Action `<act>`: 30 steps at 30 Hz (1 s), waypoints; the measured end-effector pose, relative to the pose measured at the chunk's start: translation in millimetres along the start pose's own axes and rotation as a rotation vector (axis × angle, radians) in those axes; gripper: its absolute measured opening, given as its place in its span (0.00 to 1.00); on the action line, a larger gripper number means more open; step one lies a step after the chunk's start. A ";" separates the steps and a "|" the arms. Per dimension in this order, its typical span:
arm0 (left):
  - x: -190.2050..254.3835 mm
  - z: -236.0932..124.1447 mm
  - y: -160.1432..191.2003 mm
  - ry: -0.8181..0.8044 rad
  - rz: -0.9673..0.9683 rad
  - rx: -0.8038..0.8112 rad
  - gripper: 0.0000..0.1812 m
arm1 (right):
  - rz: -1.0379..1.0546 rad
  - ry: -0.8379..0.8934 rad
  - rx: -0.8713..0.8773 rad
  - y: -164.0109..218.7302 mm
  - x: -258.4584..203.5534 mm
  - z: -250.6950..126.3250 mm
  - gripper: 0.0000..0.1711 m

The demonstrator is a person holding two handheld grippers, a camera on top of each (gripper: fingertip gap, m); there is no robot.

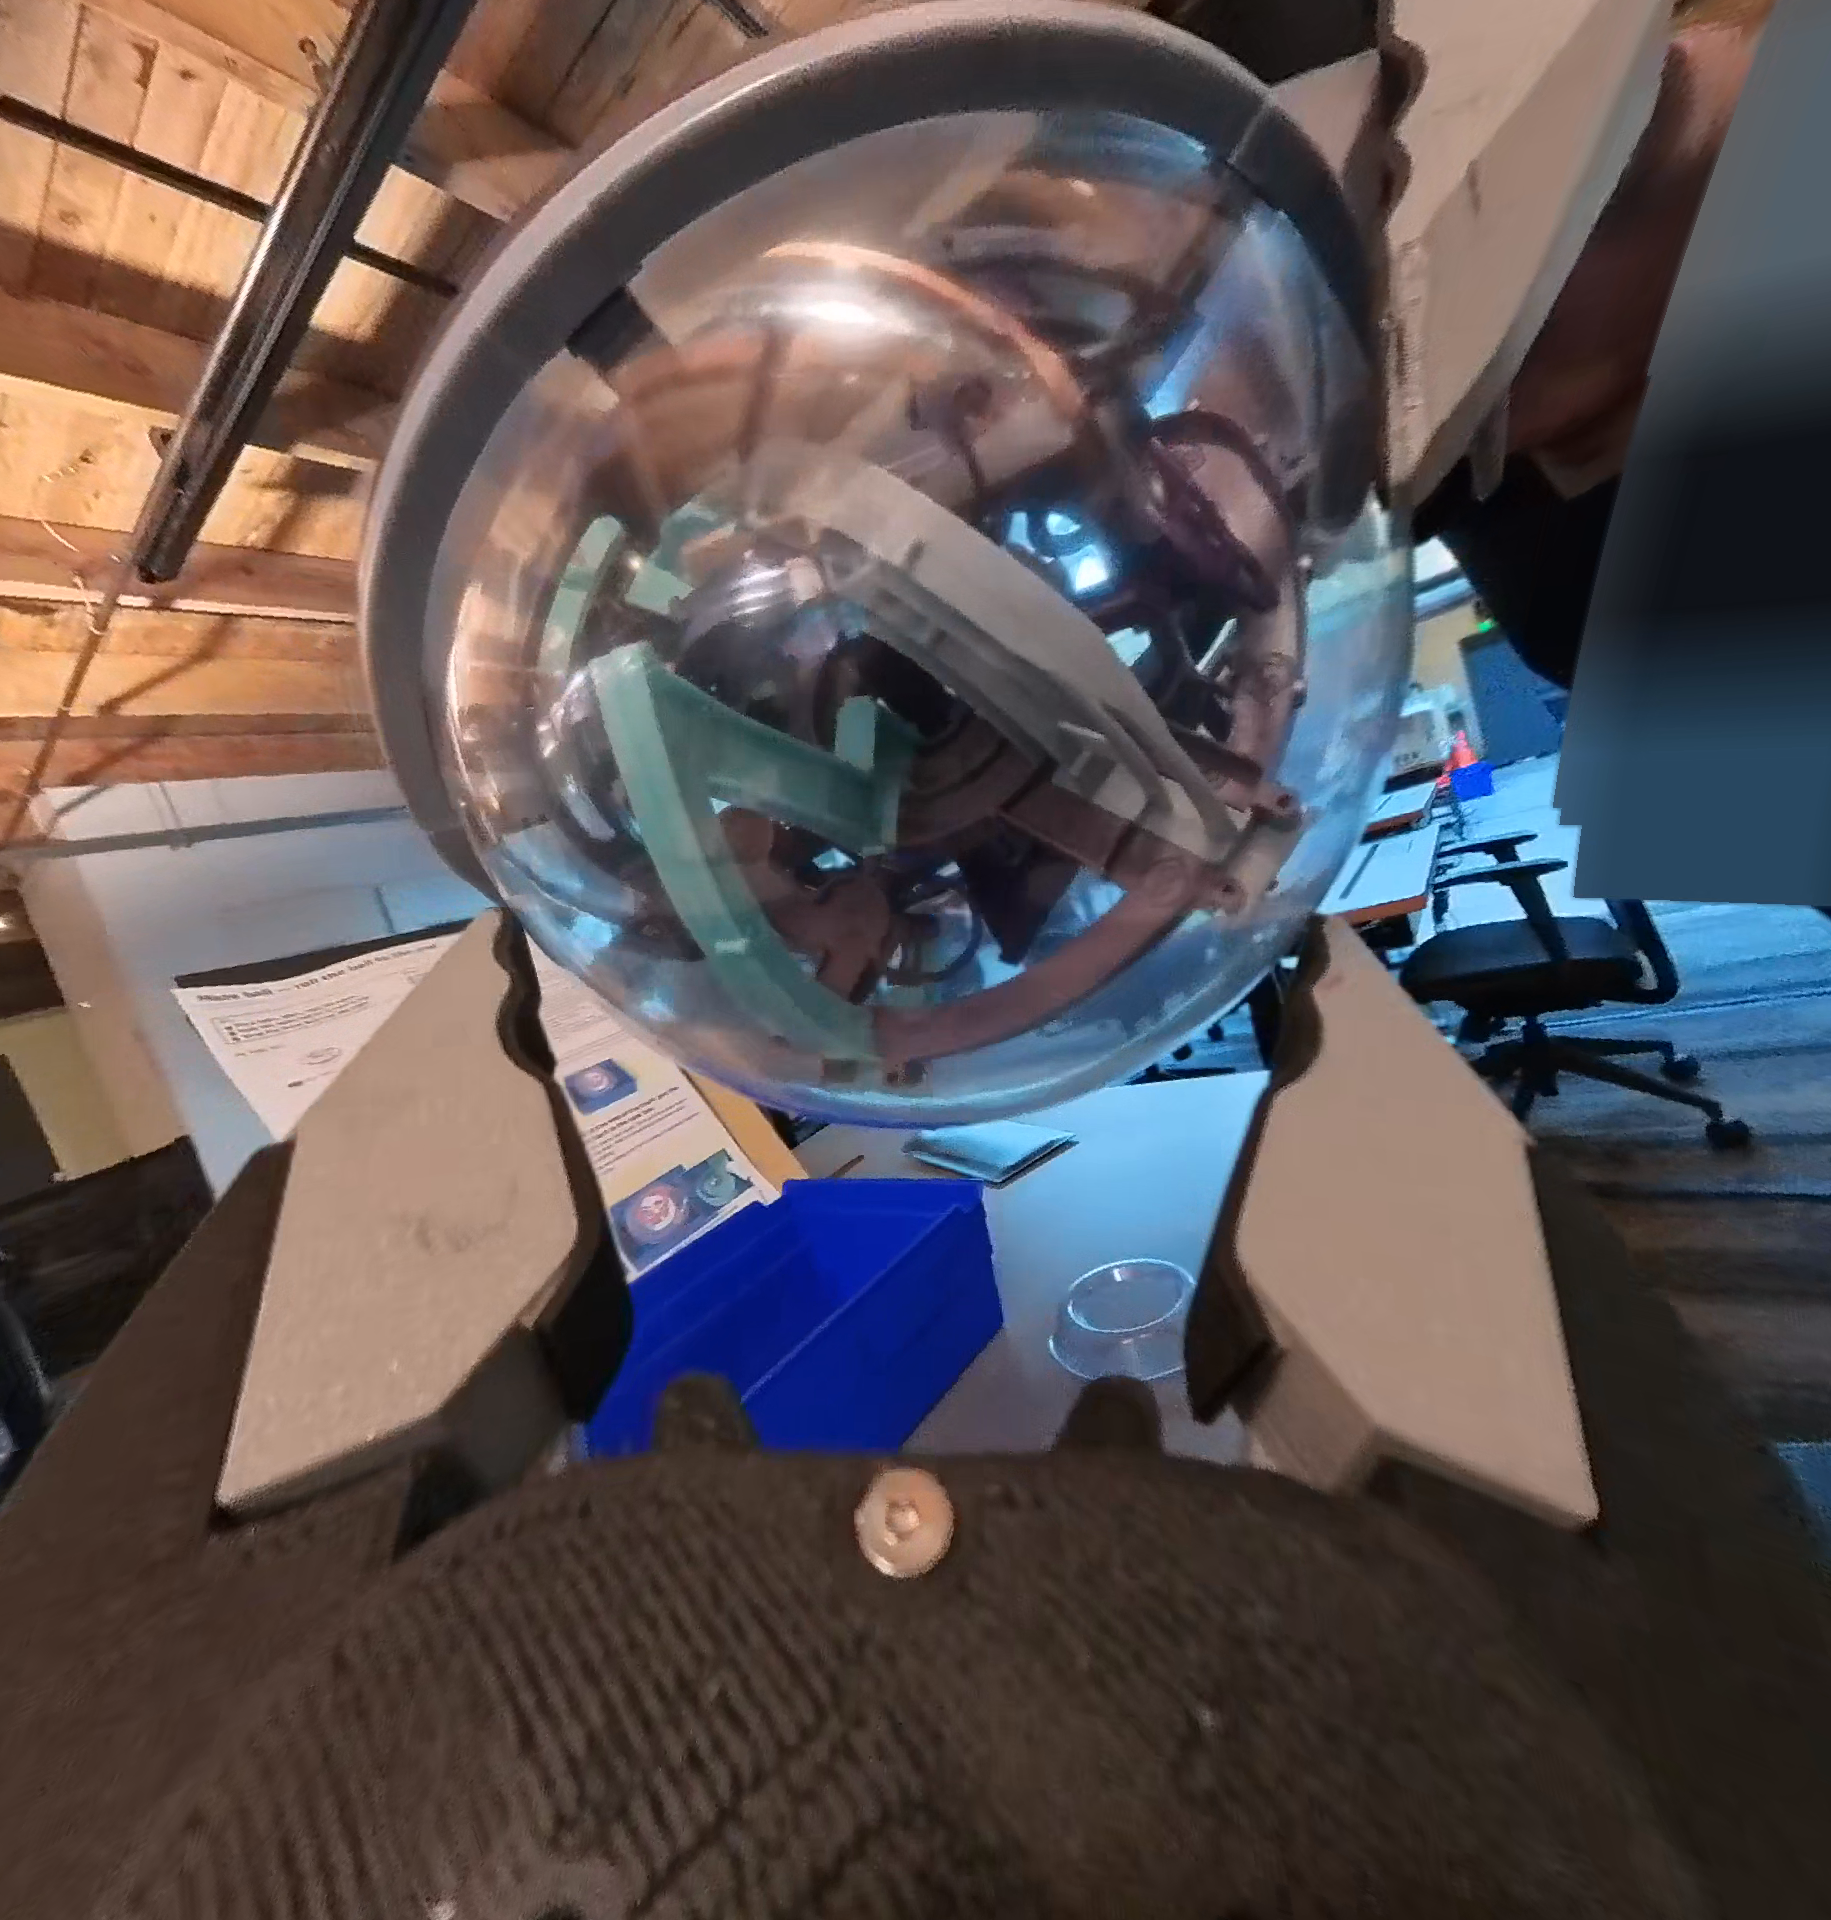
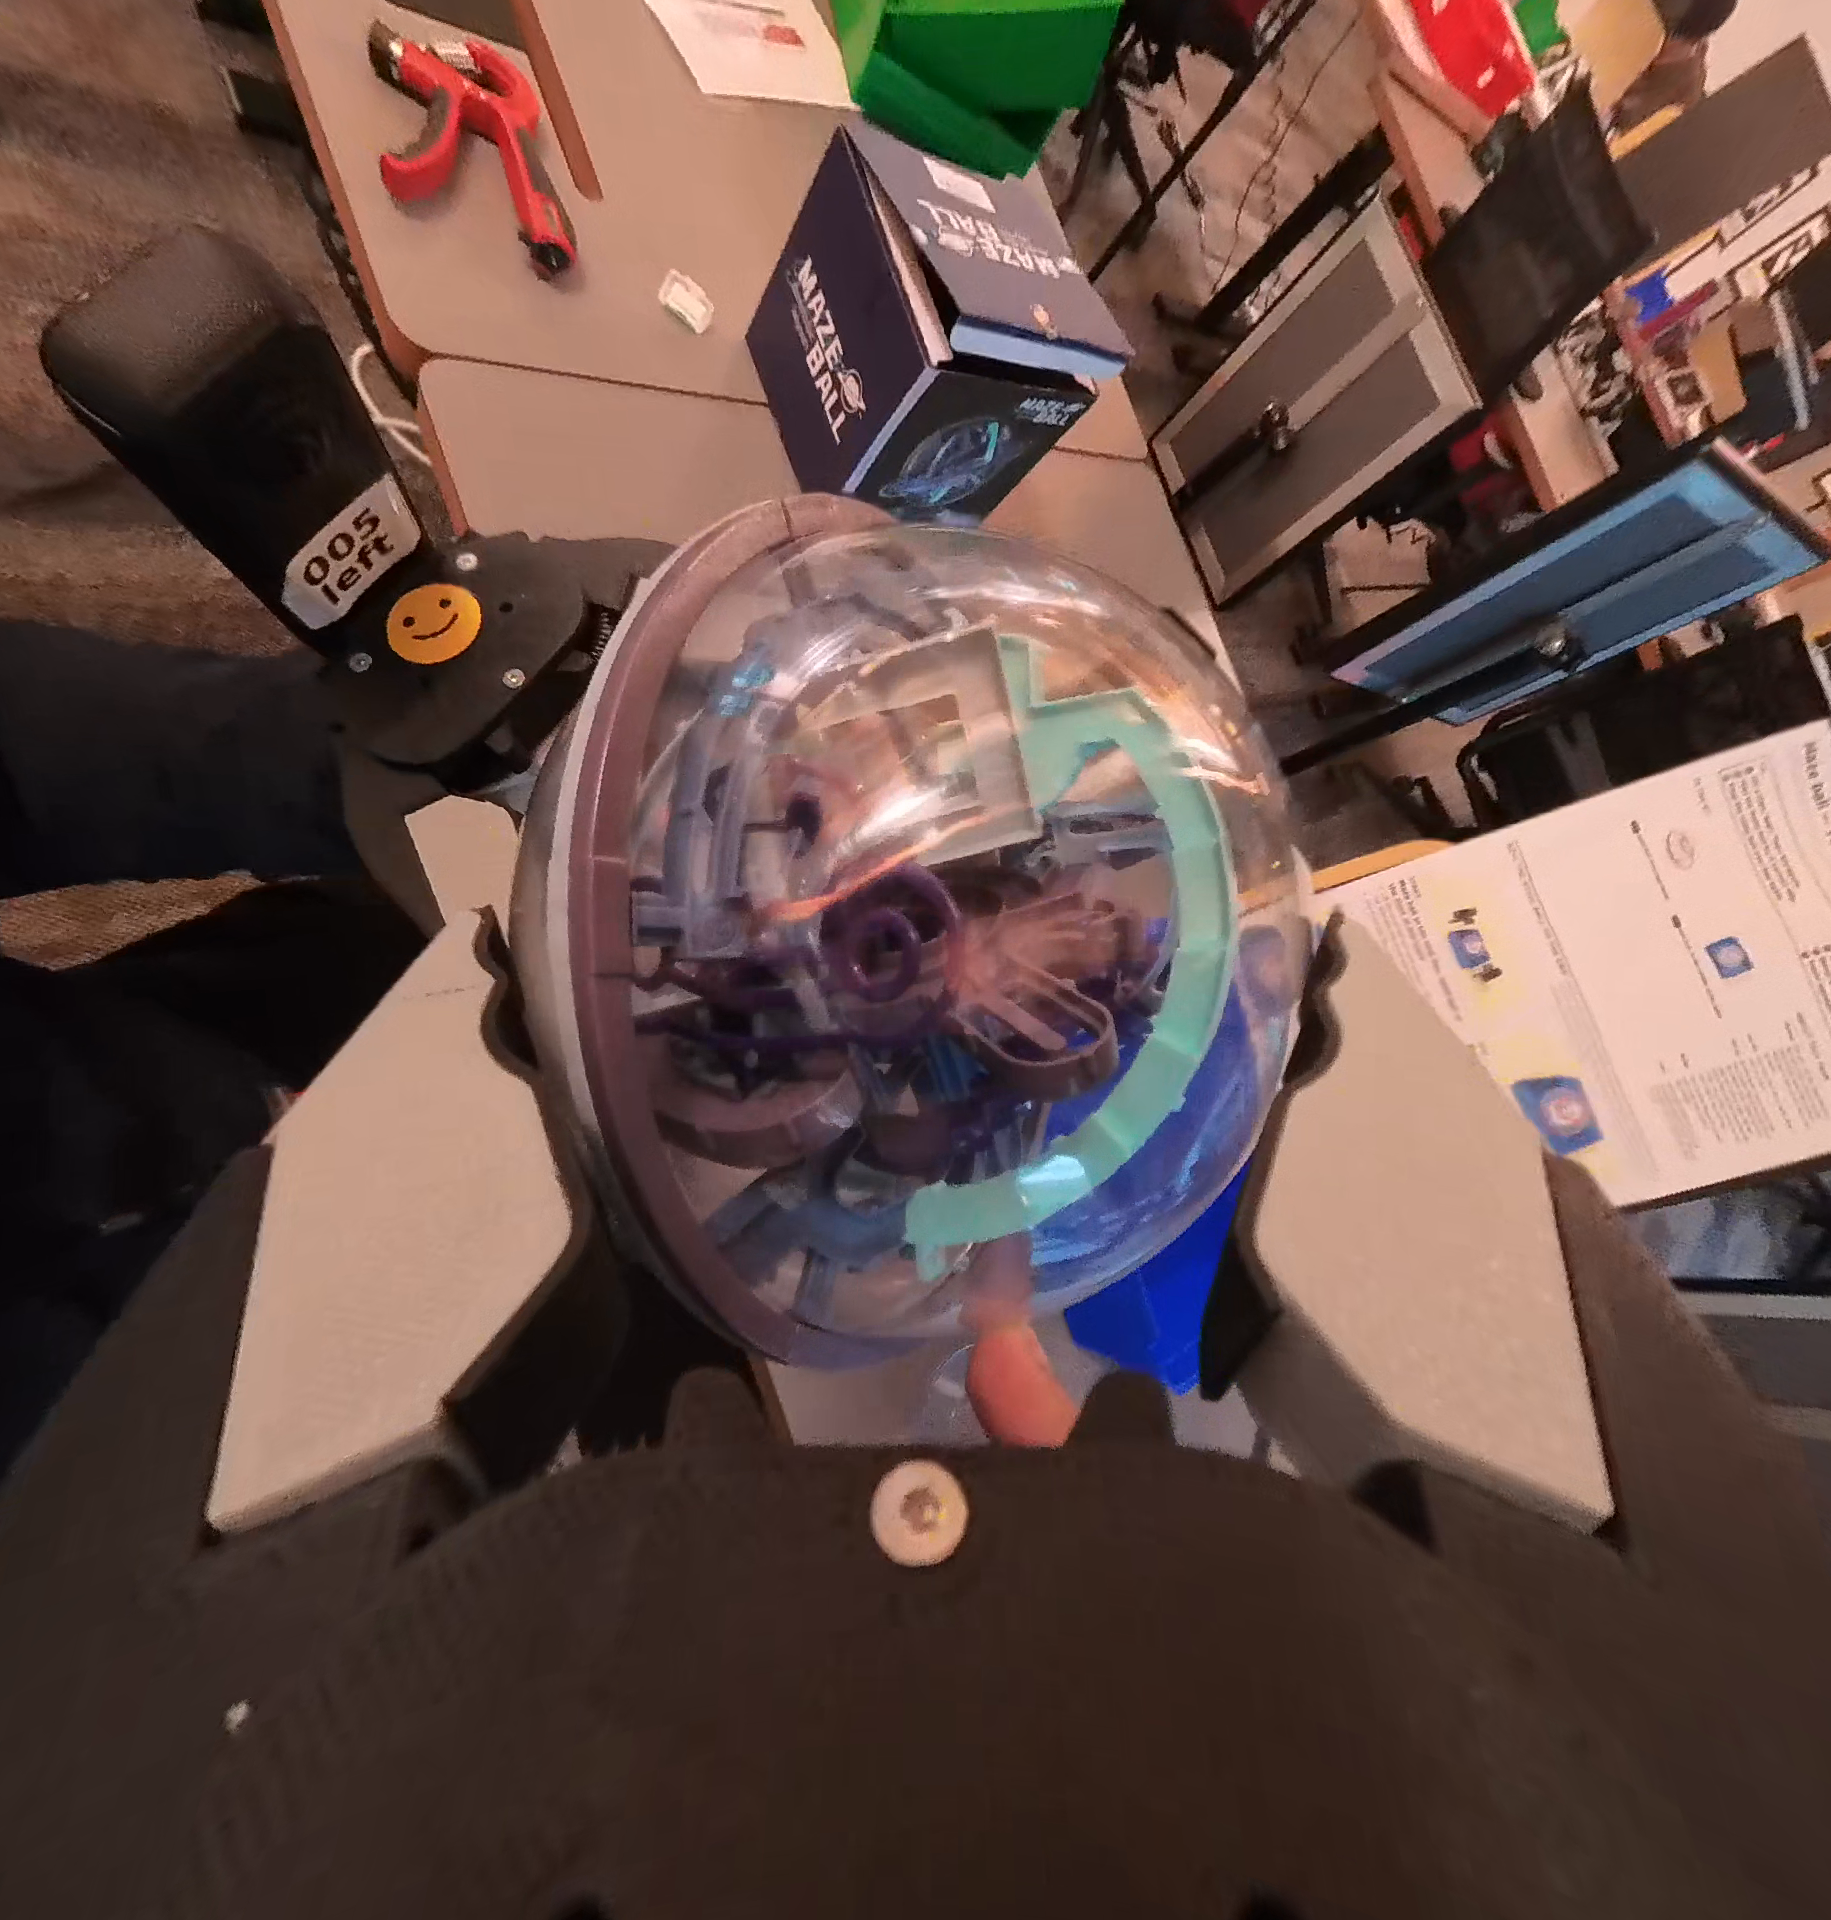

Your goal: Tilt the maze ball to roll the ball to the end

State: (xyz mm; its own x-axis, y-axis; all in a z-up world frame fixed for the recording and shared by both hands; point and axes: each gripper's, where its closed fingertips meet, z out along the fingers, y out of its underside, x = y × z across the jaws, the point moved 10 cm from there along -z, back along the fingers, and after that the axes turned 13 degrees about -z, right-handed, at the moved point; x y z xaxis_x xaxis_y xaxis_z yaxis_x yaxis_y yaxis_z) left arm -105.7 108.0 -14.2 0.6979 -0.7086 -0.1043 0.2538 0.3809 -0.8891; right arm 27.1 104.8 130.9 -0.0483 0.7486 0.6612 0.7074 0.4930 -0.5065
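The maze ball (image 1: 890,582) is a clear sphere with a grey ring round its middle and grey, green and purple tracks inside. It is held in the air above the table, and the ring stands tilted. My left gripper (image 1: 911,935) is shut on its lower part, one finger on each side. My right gripper (image 2: 900,935) is shut on it from another side, and one of its fingers (image 1: 1462,260) shows at the top right of the left wrist view. The left gripper's black body (image 2: 443,644) shows behind the ball (image 2: 890,935). I cannot make out the small ball inside.
On the grey table (image 1: 1098,1174) below are a blue bin (image 1: 807,1309), a clear ring stand (image 1: 1129,1320) and an instruction sheet (image 2: 1669,956). Farther off are a dark maze ball box (image 2: 890,343), a red hand tool (image 2: 475,135), green bins (image 2: 963,73) and an office chair (image 1: 1555,966).
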 end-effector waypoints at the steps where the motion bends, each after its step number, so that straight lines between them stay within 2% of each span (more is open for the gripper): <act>1: -1.5 -0.9 -0.4 0.006 -0.013 0.002 0.76 | 0.013 -0.006 -0.008 -1.6 1.3 1.3 0.84; 14: -21.3 -8.0 4.7 0.049 -0.066 -0.004 0.76 | 0.013 0.013 -0.098 -19.0 3.2 18.8 0.83; 18: -25.6 -8.1 10.1 0.069 -0.068 -0.032 0.76 | 0.012 0.014 -0.062 -23.1 2.8 17.0 0.77; 30: -33.8 -10.5 17.7 0.139 -0.136 -0.046 0.76 | 0.073 -0.011 0.044 -5.0 5.0 20.8 0.77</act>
State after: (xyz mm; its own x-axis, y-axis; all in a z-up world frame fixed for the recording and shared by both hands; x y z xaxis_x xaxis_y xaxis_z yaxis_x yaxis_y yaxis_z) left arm -131.8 132.5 -31.1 0.5592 -0.8280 -0.0400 0.3059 0.2509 -0.9184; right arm 8.7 115.2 125.3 -0.0059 0.7878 0.6159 0.6775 0.4561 -0.5770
